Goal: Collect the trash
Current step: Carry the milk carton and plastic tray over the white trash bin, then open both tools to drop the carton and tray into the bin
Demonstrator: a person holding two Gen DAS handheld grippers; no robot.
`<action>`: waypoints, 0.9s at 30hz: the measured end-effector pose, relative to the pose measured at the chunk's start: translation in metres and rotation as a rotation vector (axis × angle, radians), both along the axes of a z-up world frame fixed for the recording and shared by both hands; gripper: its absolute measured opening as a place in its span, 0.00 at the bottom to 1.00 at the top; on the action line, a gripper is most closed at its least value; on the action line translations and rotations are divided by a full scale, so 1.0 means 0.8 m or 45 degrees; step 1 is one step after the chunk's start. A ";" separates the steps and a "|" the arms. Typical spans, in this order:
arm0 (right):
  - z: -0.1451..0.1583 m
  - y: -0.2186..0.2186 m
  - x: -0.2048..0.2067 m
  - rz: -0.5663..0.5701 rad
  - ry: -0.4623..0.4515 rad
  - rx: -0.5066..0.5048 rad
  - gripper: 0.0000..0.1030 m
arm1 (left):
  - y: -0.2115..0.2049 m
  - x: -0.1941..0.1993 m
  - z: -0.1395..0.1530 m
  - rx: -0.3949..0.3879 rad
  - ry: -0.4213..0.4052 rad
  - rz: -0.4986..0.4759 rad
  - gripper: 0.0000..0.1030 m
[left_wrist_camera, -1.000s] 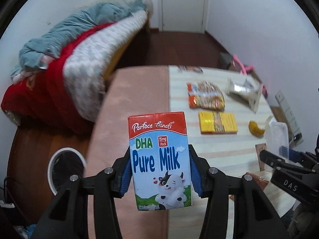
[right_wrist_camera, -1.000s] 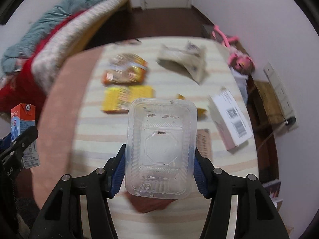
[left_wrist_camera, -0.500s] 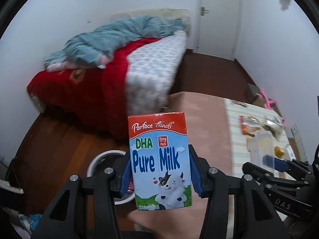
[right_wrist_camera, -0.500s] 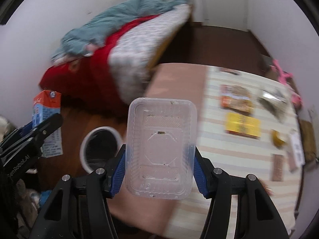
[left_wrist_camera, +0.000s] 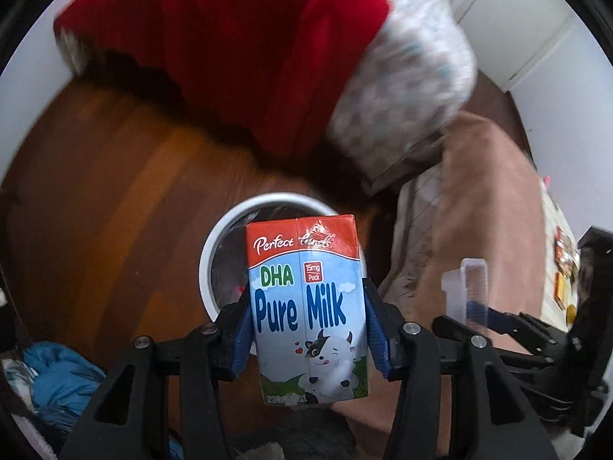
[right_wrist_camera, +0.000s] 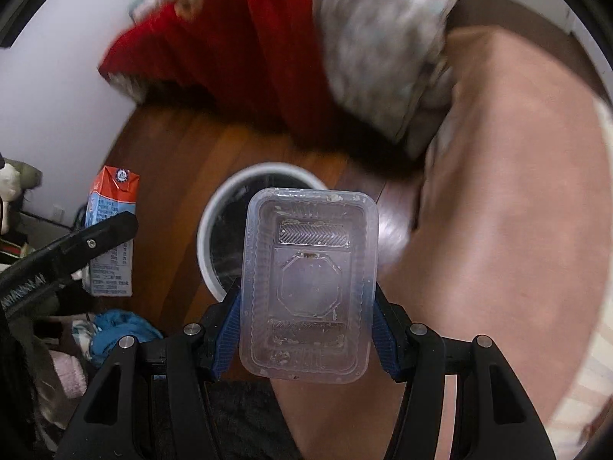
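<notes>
My left gripper is shut on a blue and red "Pure Milk" carton, held upright above the floor. Behind it a white-rimmed round trash bin stands on the wooden floor. My right gripper is shut on a dirty clear plastic food container. The same bin lies just beyond that container. The milk carton and the left gripper's finger show at the left of the right wrist view. The plastic container shows at the right of the left wrist view.
A bed with red and patterned covers fills the far side. The pink-clothed table is to the right, with snack packets on its far part. Blue and pink cloths lie on the floor at lower left.
Both grippers have swung left, away from the table, and tilted down toward the floor. The trash bin now sits close, right behind the carton and the container.
</notes>
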State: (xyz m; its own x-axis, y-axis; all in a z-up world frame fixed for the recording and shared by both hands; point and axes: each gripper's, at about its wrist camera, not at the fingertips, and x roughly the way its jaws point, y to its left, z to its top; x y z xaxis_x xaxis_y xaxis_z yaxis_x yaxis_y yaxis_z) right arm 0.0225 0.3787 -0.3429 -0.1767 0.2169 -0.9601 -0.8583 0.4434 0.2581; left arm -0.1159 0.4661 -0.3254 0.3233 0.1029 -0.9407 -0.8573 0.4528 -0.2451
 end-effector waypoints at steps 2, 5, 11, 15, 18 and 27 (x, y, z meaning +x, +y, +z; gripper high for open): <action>-0.032 0.023 -0.001 0.010 0.015 -0.047 0.60 | 0.022 -0.001 -0.030 -0.048 0.032 0.026 0.47; -0.071 0.050 0.002 0.014 0.036 -0.102 0.60 | 0.047 -0.001 -0.066 -0.103 0.066 0.061 0.60; -0.126 0.085 -0.010 0.053 0.097 -0.168 0.66 | 0.073 -0.021 -0.101 -0.135 0.131 0.165 0.93; -0.137 0.091 -0.017 0.077 0.110 -0.187 0.97 | 0.071 -0.038 -0.099 -0.075 0.159 0.216 0.95; -0.133 0.084 -0.018 0.097 0.094 -0.192 0.99 | 0.061 -0.050 -0.089 0.007 0.201 0.232 0.96; -0.083 0.044 -0.030 0.160 -0.126 -0.214 1.00 | 0.009 -0.060 -0.072 0.077 0.282 0.199 0.96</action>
